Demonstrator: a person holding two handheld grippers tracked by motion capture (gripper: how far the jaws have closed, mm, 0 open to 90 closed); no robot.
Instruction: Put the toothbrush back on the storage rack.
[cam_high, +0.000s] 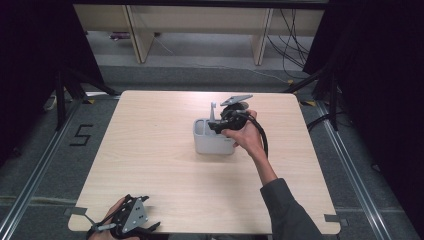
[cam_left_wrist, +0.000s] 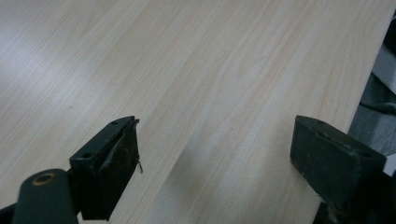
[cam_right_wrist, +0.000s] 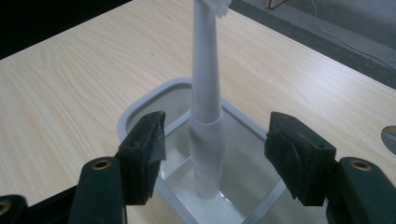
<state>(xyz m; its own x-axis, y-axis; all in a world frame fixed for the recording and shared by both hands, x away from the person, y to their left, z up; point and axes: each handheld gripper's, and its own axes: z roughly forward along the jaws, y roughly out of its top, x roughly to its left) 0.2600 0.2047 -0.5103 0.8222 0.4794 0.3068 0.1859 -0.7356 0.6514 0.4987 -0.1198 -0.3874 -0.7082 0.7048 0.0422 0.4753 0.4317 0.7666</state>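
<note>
A white toothbrush (cam_right_wrist: 205, 107) stands upright, head up, in a light grey rectangular holder (cam_right_wrist: 135, 109) near the middle of the table. In the high view the holder (cam_high: 212, 142) sits right of centre with the toothbrush (cam_high: 212, 111) sticking out of it. My right gripper (cam_right_wrist: 215, 154) is open, a jaw on each side of the handle just above the holder's rim, with gaps on both sides and no pad touching it. My left gripper (cam_left_wrist: 215, 149) is open over bare wood, nothing between its jaws; it rests at the table's near left corner (cam_high: 131, 218).
The pale wooden table (cam_high: 160, 170) spreads out around the holder on all sides. A divider splits the holder into compartments. Beyond the far edge are wooden furniture legs (cam_high: 137, 35) and cables (cam_high: 292, 45) on the floor; dark curtains hang at both sides.
</note>
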